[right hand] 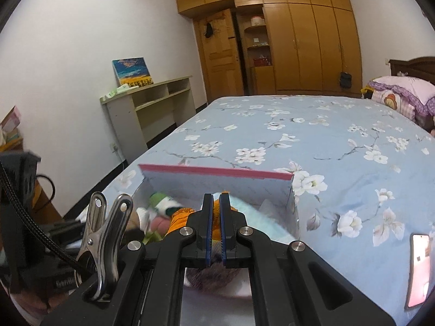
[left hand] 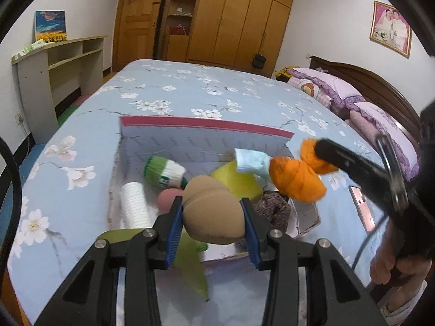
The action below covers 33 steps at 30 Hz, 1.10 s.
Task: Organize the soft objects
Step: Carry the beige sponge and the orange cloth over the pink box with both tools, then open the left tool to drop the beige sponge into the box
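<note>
Already the box (left hand: 206,125) sat crowded just ahead of both tools. Between its pads, the left gripper (left hand: 213,217) clenched a tan sponge (left hand: 209,212); the right gripper (right hand: 216,228) pinched orange cloth (left hand: 296,179) thinly, so that cloth might slip out short of the box.

A home bedroom, judging by the wide bed (right hand: 312,146) under a blue blossom-print sheet, with frilled purple pillows (left hand: 339,92) stacked against a dark wooden headboard (left hand: 380,87). Floor-to-ceiling wooden wardrobes (right hand: 312,46) along the far wall beside a panelled door (right hand: 220,54). On the walls and furniture, household touches: a framed portrait (left hand: 391,28), a painted canvas (right hand: 132,71) atop a pale shelf desk (right hand: 152,103).
</note>
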{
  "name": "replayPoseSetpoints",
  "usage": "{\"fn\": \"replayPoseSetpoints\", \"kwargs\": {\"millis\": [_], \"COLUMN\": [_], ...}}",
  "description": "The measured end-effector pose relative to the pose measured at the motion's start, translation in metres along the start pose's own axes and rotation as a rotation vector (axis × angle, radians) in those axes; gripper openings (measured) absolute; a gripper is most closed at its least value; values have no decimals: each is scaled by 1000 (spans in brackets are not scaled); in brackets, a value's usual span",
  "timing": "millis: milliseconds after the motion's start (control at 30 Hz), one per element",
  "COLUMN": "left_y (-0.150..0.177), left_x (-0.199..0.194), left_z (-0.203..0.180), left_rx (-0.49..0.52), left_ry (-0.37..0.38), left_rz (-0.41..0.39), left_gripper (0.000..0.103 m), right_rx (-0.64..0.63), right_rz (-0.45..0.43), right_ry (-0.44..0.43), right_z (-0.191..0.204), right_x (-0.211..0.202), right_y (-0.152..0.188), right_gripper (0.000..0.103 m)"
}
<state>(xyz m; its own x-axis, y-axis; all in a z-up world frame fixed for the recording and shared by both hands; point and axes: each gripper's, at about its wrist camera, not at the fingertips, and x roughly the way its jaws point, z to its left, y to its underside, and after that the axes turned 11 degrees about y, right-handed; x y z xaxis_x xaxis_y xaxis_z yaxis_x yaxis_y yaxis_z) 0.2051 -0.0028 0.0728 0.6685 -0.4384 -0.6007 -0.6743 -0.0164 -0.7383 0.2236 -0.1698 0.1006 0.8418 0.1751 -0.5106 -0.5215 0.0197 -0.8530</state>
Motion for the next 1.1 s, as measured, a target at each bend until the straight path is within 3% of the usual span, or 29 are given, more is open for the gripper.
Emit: {"fn": "replayPoseSetpoints", "kwargs": {"millis": [367,733,833,967,1100], "left_y": [10,24,25,25,24], "left_x": [47,72,73,69,66], "left_z": [-7,-2,-7,-22,-28], "left_rx": [31,55,86,138,150], "left_ry": [-1,-26,-37,-65,-73], "left_rz": [51,80,79,30,22], "left_gripper": [43,43,48,57,58], "right_rx": [41,-11,0,8,-7], "right_rz": [0,44,45,41,32], "right_ry": [81,145,143,147,156], "right_z": [-19,-20,-25,-29,-30], "right_x": [45,88,91,88,83], "right_y": [-6,14,18,19,19], "right_gripper": [5,5,5,19,24]}}
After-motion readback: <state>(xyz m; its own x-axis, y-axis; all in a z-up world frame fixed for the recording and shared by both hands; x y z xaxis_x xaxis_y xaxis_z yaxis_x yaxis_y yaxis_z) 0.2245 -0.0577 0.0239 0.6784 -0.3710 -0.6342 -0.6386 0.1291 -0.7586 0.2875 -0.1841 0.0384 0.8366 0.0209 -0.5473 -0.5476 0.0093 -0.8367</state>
